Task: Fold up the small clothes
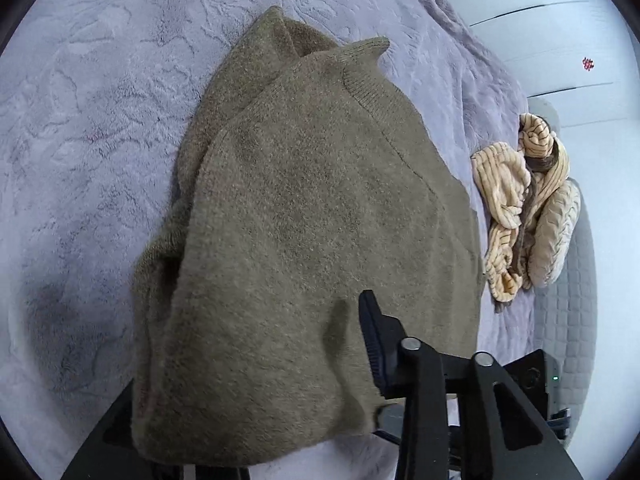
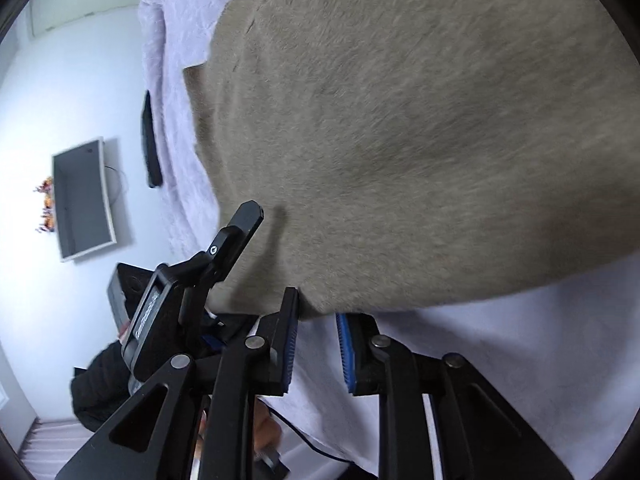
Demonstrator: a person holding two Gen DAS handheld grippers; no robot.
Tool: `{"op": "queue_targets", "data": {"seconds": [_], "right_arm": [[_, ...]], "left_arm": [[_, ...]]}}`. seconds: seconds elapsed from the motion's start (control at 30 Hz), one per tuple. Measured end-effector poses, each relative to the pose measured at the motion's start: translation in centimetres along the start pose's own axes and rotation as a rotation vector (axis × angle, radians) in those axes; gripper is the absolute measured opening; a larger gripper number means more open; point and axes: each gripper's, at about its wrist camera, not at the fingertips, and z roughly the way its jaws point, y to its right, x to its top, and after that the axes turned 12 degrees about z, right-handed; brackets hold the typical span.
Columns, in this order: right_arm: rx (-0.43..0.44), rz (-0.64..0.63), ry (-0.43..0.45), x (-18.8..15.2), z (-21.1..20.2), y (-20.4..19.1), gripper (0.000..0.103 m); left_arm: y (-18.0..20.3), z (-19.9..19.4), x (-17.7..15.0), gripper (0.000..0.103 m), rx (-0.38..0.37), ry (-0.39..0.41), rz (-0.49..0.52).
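Fingers of left gripper (image 1: 344, 364) clamp brown sweater (image 1: 312, 208) hem, one finger hidden under cloth. Right gripper (image 2: 318, 334) tilts downward, jaws parted, sweater edge just ahead, not pinched.

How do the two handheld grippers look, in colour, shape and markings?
Both are matte black frames with triangular cut-outs and round silver pivot pins. The right gripper has ribbed blue pads. The left gripper shows one dark ribbed finger; in the right view, its body carries white lettering, too blurred to read.

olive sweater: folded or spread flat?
Partly folded: olive sweater lies doubled on the lilac blanket, one layer over another, edges offset.
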Motion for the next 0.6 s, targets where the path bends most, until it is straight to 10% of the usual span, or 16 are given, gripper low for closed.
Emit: {"op": "queue_targets", "data": {"seconds": [0.1, 0.33, 0.43, 0.6], "right_arm": [[-0.097, -0.070, 0.043, 0.5, -2.1, -1.6, 0.058], [-0.265, -0.333, 0.088, 3.5, -4.3, -11.8, 0.062], [-0.356, -0.467, 0.006, 4.7, -1.1, -17.5, 0.079], [-0.566, -0.644, -0.135, 4.2, 6.5, -22.7, 0.079]], "left_arm": [[0.4, 0.3, 0.1, 0.026, 0.064, -0.013, 0.059], [4.0, 0.3, -0.9, 0.021, 0.253, 0.028, 0.353], [5.2, 0.3, -1.6, 0.021, 0.318, 0.044, 0.465], [6.8, 0.3, -2.8, 0.021, 0.401, 0.079, 0.636]]}}
